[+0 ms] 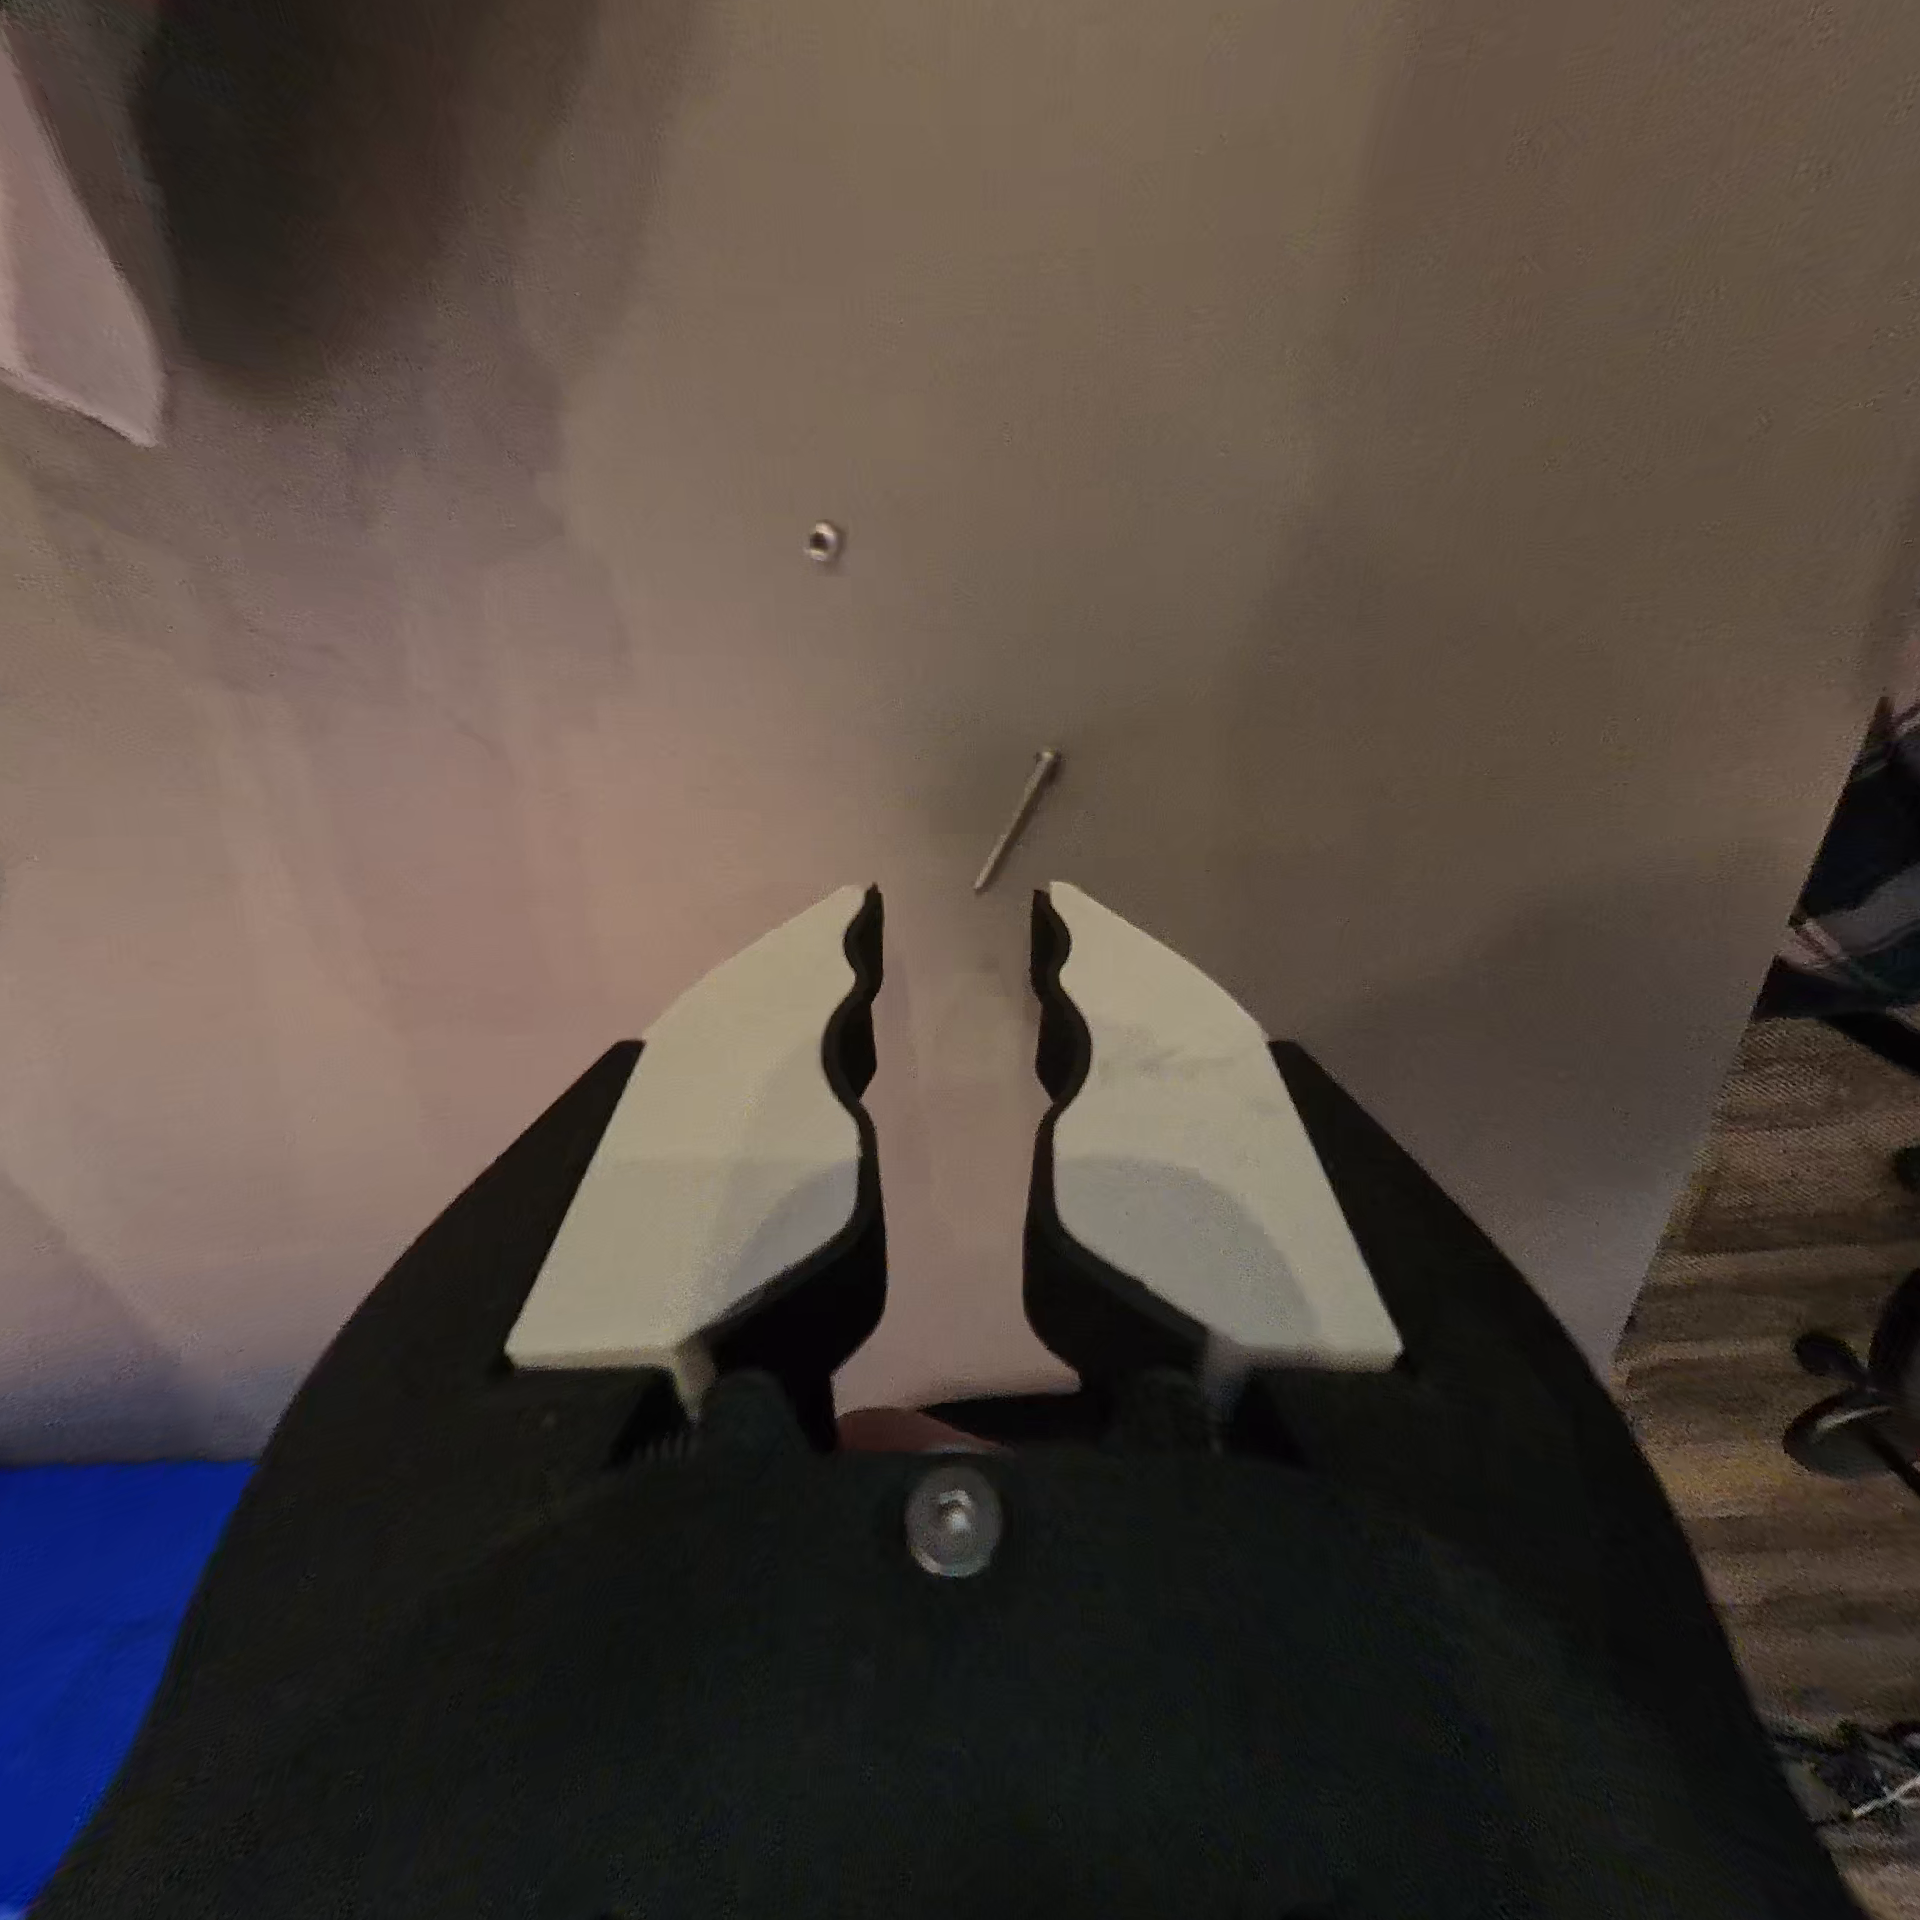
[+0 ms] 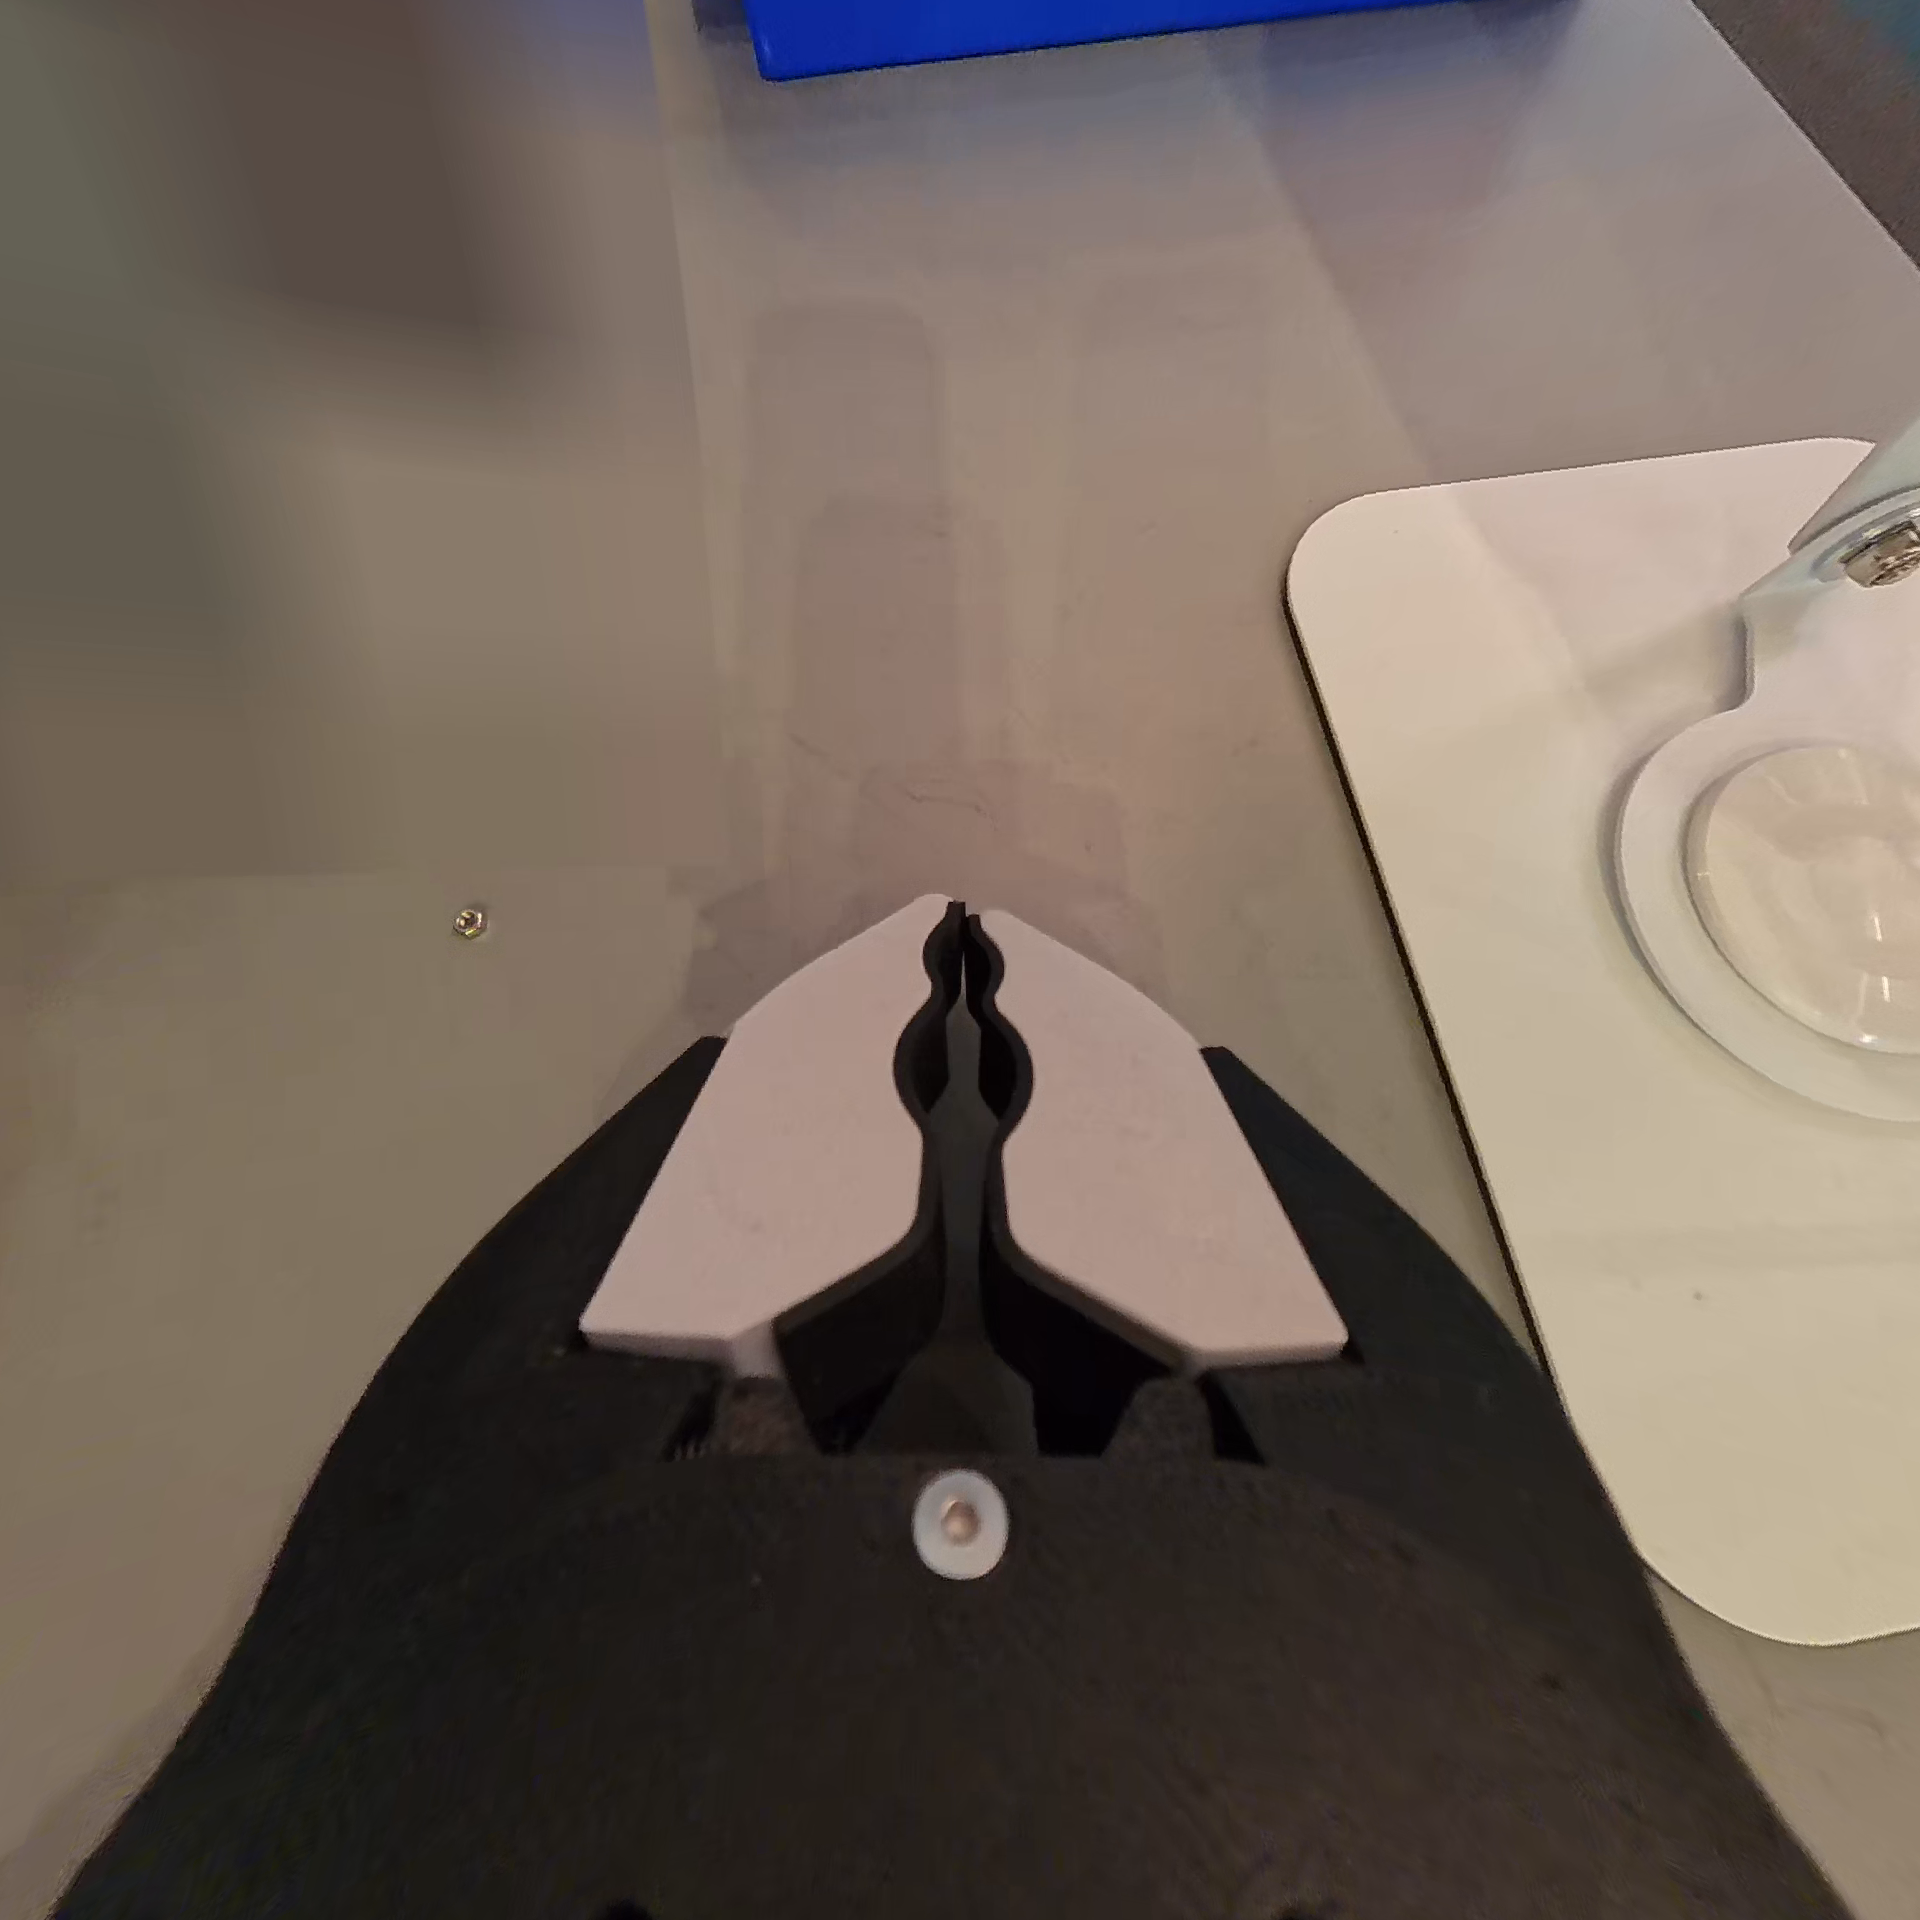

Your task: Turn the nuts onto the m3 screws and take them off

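- While both of my hand-held grippers point down at a plain grey tabletop (image 1: 1143, 364), neither one grasps anything.
- My left gripper (image 1: 956, 894) is released: its two white fingers stand apart with bare table showing between the black pads.
- Just beyond my left fingertips lies a thin metal screw (image 1: 1016, 834), flat on the table and slanted, its head farther from me and its point nearest the gap. It touches neither pad, so it is lying loose, not held. With the fingers parted and aimed this way, the screw sits almost in line with the opening.
- Farther ahead and a little to the left sits a small metal nut (image 1: 824, 540), well apart from the screw.
- A blue object (image 1: 104, 1610) shows at the lower left edge of that view, and a floor with cluttered items I cannot identify shows beyond the table's right edge.
- My right gripper (image 2: 958, 914) is clenched, the pads meeting at the tips with nothing between them.
- Off to its left, the same kind of small nut (image 2: 470, 921) rests on the table, out of its reach.
- To its right lies a white board (image 2: 1507, 1039) with rounded corners, carrying a clear dome-like piece (image 2: 1818, 914) and a metal bracket (image 2: 1860, 551) fixed by a bolt.
- A blue object (image 2: 1039, 36) lies at the far edge.
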`<state>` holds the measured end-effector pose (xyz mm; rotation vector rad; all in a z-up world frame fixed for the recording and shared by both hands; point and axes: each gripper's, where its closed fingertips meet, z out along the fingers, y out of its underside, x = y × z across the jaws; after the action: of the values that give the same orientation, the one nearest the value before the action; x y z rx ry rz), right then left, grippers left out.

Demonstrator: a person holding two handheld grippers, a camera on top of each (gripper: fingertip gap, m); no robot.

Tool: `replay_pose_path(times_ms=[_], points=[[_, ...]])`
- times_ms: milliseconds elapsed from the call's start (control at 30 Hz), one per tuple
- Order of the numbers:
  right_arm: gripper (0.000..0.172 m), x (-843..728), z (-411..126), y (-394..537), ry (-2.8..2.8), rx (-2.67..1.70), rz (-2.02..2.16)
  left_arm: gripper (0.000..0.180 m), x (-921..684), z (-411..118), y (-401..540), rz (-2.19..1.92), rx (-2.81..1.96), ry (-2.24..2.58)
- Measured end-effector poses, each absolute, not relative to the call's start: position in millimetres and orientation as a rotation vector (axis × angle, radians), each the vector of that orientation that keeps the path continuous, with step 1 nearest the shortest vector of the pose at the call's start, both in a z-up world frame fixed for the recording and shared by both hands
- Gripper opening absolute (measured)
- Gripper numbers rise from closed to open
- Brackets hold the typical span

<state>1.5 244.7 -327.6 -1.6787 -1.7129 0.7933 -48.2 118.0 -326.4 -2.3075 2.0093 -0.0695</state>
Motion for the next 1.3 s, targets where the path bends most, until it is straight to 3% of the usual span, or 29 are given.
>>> replay_pose_path(times_ms=[200,500,933,1300], points=[[0.000,1,-328,245,-1.715,-1.675,0.786,0.023,-44,-343,110,-0.114,-2.299,2.020],[0.000,1,-327,245,-1.715,-1.673,0.788,0.002,-43,-345,112,-0.145,-2.290,2.056],[0.000,2,-321,246,-1.679,-1.664,0.832,0.002,-44,-344,117,-0.214,-2.328,1.810],[0.014,3,-230,225,-1.275,-1.397,1.617,0.002,-15,-254,182,-0.680,-2.004,1.043]])
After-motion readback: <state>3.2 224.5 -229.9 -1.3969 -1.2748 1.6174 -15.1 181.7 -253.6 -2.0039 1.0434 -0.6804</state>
